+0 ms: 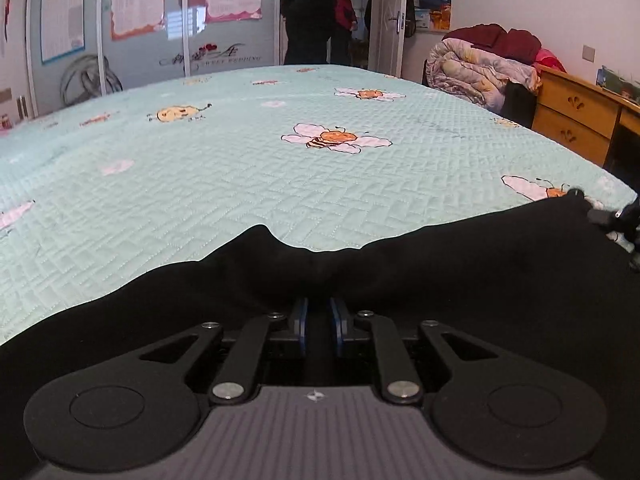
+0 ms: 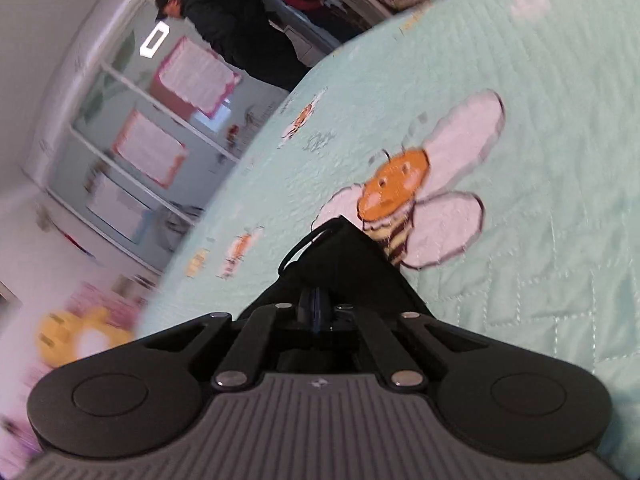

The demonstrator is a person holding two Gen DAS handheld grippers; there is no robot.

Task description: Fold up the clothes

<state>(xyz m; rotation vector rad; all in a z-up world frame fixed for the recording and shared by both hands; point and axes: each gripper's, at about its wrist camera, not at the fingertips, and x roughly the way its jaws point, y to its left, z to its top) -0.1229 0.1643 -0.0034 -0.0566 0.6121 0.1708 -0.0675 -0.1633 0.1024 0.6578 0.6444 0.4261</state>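
A black garment (image 1: 440,272) stretches across the near part of the bed, its upper edge raised and sagging in the middle. My left gripper (image 1: 319,312) is shut on its edge; the cloth hides the tips of the blue pads. At the far right edge of the left wrist view my right gripper (image 1: 614,216) holds the garment's other end. In the blurred right wrist view my right gripper (image 2: 318,304) is shut on a pointed corner of the black garment (image 2: 352,256), which carries a small hanging loop (image 2: 298,250).
The bed has a mint quilted cover (image 1: 280,184) printed with bees. Folded quilts (image 1: 480,68) and a wooden desk (image 1: 580,120) stand beyond its right side. Two people (image 1: 312,12) stand in the doorway behind it, with wardrobe sliding doors (image 1: 140,40) at the left.
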